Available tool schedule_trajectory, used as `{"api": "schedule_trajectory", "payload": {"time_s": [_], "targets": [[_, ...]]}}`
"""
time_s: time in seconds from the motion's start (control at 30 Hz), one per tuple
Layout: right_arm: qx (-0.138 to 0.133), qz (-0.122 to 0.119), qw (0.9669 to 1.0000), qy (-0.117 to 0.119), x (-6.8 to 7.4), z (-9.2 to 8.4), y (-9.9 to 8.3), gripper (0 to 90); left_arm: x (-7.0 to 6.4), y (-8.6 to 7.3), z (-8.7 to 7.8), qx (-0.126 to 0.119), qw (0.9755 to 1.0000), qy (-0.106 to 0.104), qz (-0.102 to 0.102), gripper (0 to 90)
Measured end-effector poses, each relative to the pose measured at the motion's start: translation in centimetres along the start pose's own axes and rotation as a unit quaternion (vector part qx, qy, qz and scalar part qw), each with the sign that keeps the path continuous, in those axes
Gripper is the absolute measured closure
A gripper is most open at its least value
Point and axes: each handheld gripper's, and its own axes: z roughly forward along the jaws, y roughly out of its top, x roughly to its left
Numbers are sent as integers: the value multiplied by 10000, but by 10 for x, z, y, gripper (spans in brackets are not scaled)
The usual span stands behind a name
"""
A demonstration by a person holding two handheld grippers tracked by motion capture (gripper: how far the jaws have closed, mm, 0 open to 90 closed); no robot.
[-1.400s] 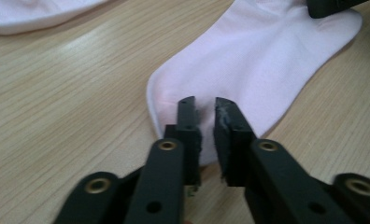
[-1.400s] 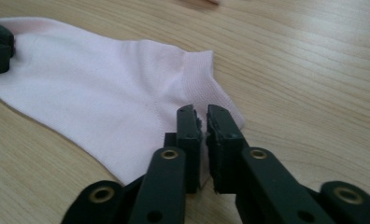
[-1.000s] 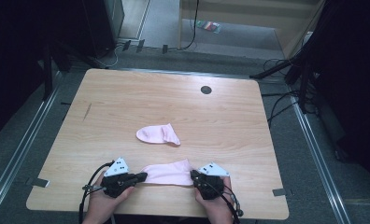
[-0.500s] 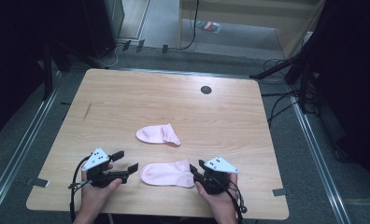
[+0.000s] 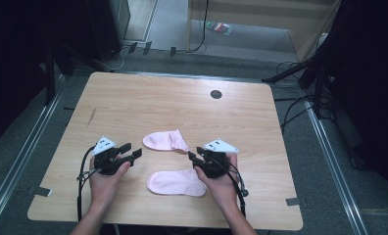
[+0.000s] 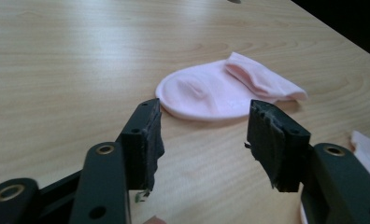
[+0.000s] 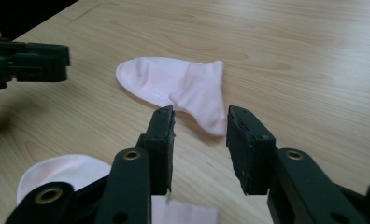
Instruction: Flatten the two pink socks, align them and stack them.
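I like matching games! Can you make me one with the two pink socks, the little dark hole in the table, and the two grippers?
Things:
1. far sock
2. near sock
3. round hole
4. left gripper
5. right gripper

Places or states:
A. far part of the table
B. at the near sock's right end
C. lies nearest the person
D. lies between the gripper tips
E. open, left of both socks

Pairs: 1-D, 2-C, 3-A, 4-E, 5-B

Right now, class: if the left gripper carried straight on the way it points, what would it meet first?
Probably the far pink sock: the left gripper, jaws open and empty, points at its toe end across bare table.
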Motion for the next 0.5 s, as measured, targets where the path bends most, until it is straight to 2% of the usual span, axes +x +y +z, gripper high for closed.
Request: {"api": "schedule_trajectory", "payload": {"time_s": [0.07, 0.13, 0.2, 0.3, 0.43, 0.47, 0.5], "targets": [[82, -71, 9999, 39, 3, 14, 5, 665, -1, 5, 8, 4, 10000, 75, 64, 491], [139, -131, 9998, 79, 7, 27, 9, 692, 0, 9, 17, 73, 9999, 80, 9, 528], [210, -169, 9996, 89, 9, 38, 13, 705, -1, 12, 27, 157, 9999, 58, 32, 564], [250, -268, 9993, 48, 10, 53, 18, 703, -2, 13, 41, 297, 9993, 179, 110, 580], [347, -288, 9990, -47, 7, 71, 23, 630, -2, 14, 55, 575, 9974, 383, 190, 598], [347, -288, 9990, -47, 7, 71, 23, 630, -2, 14, 55, 575, 9974, 383, 190, 612], [391, -302, 9988, -18, 7, 75, 24, 601, -3, 14, 58, 714, 9963, 447, 169, 612]]}}
